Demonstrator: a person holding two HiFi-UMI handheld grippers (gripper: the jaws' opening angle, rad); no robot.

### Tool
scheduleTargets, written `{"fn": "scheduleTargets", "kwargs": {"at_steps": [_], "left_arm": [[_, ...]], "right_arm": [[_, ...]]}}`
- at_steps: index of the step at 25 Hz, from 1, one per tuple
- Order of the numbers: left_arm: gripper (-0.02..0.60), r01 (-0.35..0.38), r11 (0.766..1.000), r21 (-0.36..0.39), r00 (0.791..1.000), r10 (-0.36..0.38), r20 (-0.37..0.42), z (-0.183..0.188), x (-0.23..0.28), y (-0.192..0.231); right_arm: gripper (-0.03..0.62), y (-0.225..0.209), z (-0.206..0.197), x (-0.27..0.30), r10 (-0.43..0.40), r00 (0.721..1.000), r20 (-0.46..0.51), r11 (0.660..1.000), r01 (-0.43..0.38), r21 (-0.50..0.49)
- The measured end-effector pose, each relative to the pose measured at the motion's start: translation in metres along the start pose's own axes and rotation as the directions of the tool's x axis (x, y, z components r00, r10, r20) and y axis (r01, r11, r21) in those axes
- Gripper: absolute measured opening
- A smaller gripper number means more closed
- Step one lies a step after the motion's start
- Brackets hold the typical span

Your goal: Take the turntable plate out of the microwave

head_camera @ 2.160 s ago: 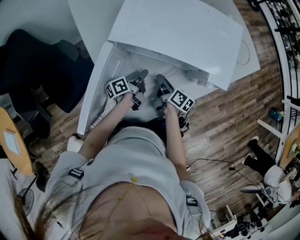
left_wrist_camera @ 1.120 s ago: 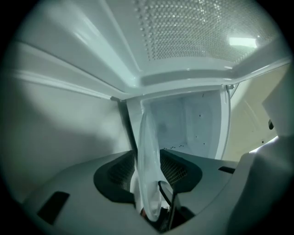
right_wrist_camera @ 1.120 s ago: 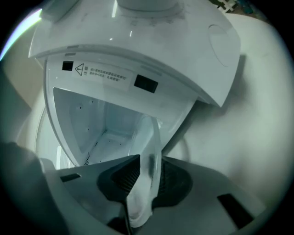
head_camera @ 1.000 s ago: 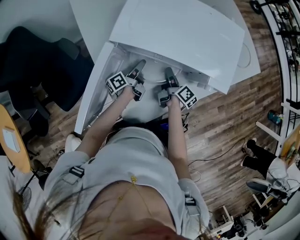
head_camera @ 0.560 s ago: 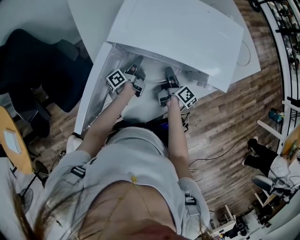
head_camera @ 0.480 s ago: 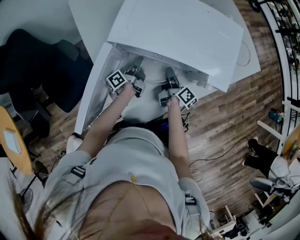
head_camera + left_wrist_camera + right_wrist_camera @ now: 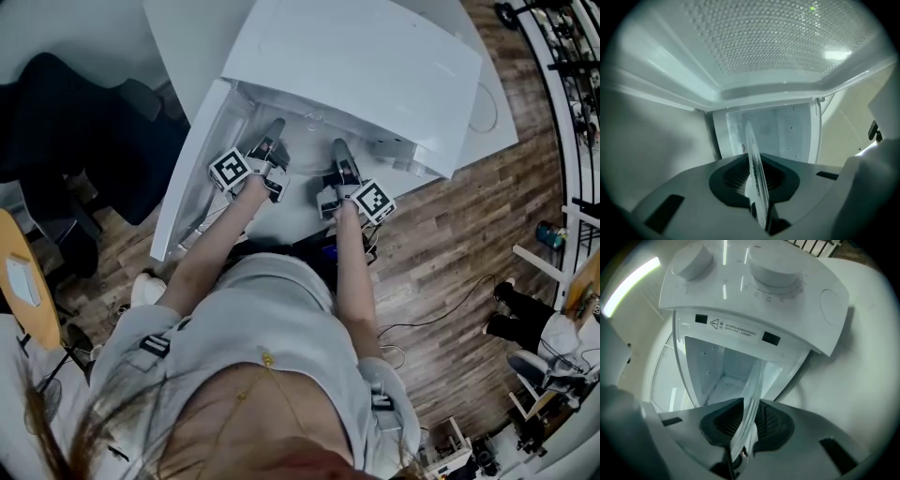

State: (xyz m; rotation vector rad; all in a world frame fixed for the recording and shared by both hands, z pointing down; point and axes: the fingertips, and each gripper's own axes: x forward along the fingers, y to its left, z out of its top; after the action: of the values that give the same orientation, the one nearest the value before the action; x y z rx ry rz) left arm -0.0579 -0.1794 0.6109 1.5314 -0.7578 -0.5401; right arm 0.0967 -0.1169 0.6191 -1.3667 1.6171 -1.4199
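The left gripper [image 7: 272, 133] has just closed its jaws on the 9 o'clock rim of the clear glass turntable plate [image 7: 755, 178]. The right gripper [image 7: 339, 155] pinches the rim at 3 o'clock. The plate lies in the mouth of the white microwave [image 7: 356, 66], apparently ready to withdraw.

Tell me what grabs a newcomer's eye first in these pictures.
The white microwave fills the head view's top, its door swung open at left. The left gripper, whose jaws have just been closing, and the right gripper reach inside, each clamping the glass turntable plate, seen edge-on.
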Motion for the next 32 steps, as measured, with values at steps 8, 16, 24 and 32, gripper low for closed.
{"fn": "scheduleTargets", "kwargs": {"at_steps": [8, 16, 24, 32], "left_arm": [[0.051, 0.015, 1.000, 0.007, 1.000, -0.015, -0.004, -0.014, -0.023, -0.018], [0.052, 0.049, 0.999, 0.019, 0.999, -0.048, -0.023, -0.031, -0.050, -0.048], [0.052, 0.062, 0.998, 0.004, 0.998, -0.062, -0.031, -0.042, -0.077, -0.070], [0.052, 0.106, 0.994, 0.033, 0.993, -0.104, -0.063, -0.051, -0.097, -0.108]], "right_arm": [[0.072, 0.021, -0.005, -0.027, 0.023, 1.000, 0.009, 0.999, -0.023, -0.035], [0.074, 0.053, -0.009, -0.057, 0.100, 0.995, -0.009, 0.988, -0.100, -0.120], [0.072, 0.086, -0.015, -0.086, 0.146, 0.989, -0.006, 0.977, -0.145, -0.154], [0.069, 0.115, -0.016, -0.113, 0.189, 0.982, -0.002, 0.971, -0.187, -0.151]]}}
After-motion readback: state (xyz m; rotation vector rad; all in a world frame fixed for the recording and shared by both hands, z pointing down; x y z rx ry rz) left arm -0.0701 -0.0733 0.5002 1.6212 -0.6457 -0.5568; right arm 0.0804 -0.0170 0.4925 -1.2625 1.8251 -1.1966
